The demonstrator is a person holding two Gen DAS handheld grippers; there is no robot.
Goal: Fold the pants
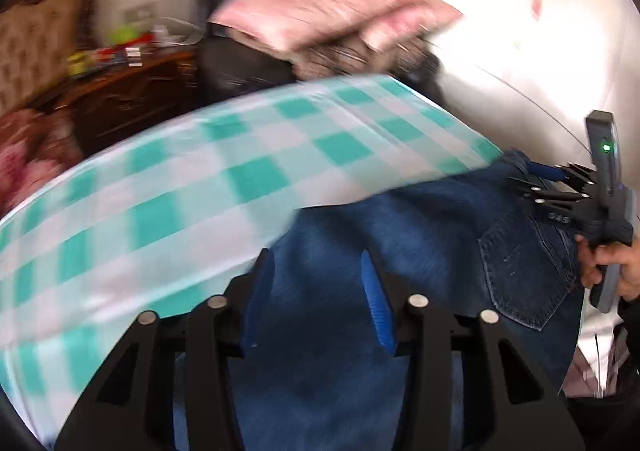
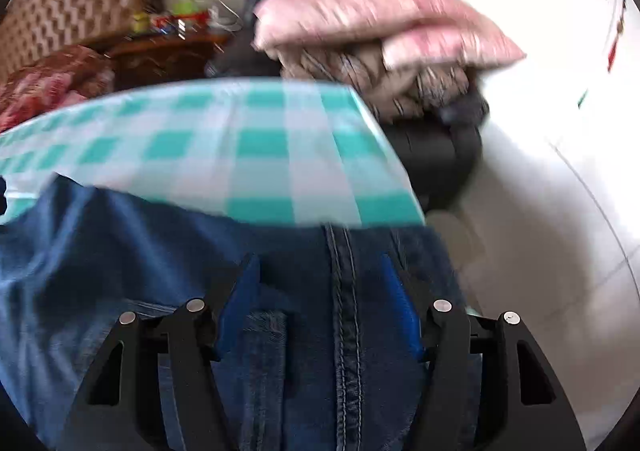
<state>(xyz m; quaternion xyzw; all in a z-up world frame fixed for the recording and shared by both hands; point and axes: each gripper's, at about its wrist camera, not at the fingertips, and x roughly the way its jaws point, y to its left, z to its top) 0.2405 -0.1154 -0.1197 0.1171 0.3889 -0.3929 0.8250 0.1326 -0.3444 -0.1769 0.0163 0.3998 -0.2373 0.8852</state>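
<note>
Dark blue denim pants [image 1: 420,235] lie on a table with a teal and white checked cloth [image 1: 180,187], at its near right part. My left gripper [image 1: 318,263] is open, its blue pads spread over the denim. My right gripper shows in the left wrist view [image 1: 532,179] at the far right edge of the pants, beside a back pocket [image 1: 524,271]. In the right wrist view my right gripper [image 2: 320,271] is open over the pants [image 2: 160,251], with a stitched seam [image 2: 346,311] running between the fingers. Both views are blurred.
Pink pillows [image 2: 360,15] are piled on a dark chair [image 2: 436,159] behind the table [image 2: 260,147]. A wooden cabinet [image 1: 132,91] with small items stands at back left beside a tufted headboard [image 2: 76,7]. White floor [image 2: 540,231] lies to the right.
</note>
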